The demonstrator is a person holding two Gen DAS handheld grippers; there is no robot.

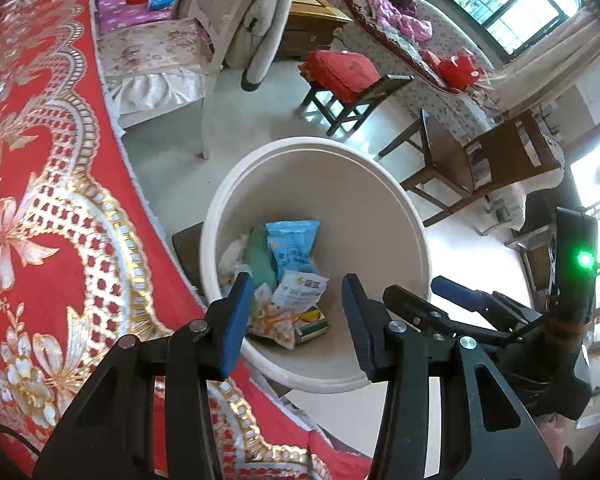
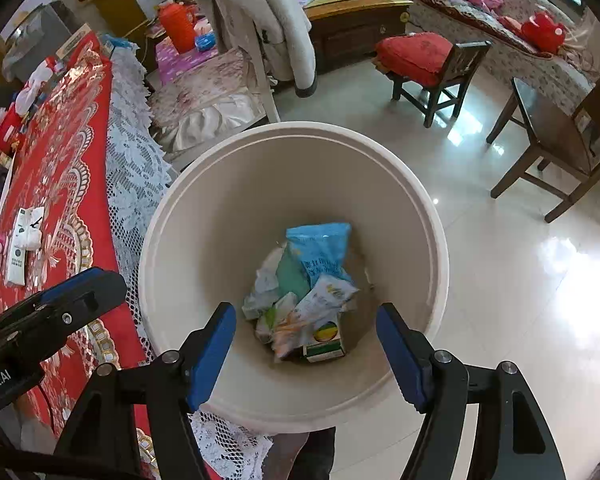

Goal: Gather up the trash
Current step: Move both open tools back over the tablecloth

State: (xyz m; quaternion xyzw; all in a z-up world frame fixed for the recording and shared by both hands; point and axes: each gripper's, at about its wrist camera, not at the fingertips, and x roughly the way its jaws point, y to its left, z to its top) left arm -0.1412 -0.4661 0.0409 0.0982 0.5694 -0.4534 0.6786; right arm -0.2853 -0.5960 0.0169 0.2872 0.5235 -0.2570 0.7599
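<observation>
A cream round trash bin (image 1: 312, 148) (image 2: 292, 130) stands on the floor beside the table. At its bottom lie a blue packet (image 1: 292, 244) (image 2: 320, 248), a green packet (image 1: 260, 256) (image 2: 292, 276), a white printed wrapper (image 1: 300, 290) (image 2: 324, 296) and a small green-and-yellow carton (image 1: 312, 320) (image 2: 326, 340). My left gripper (image 1: 297, 284) hovers over the bin's table side, open, with nothing between its blue pads. My right gripper (image 2: 305, 312) is above the bin's middle, open and empty too; it also shows in the left wrist view (image 1: 424, 292).
A table with a red and gold cloth (image 1: 40, 200) (image 2: 60, 160) borders the bin on the left; a white remote (image 2: 20, 248) lies on it. A stool with a red cushion (image 1: 344, 72) (image 2: 416, 56) and a dark wooden chair (image 1: 480, 168) (image 2: 552, 148) stand beyond on shiny tiles.
</observation>
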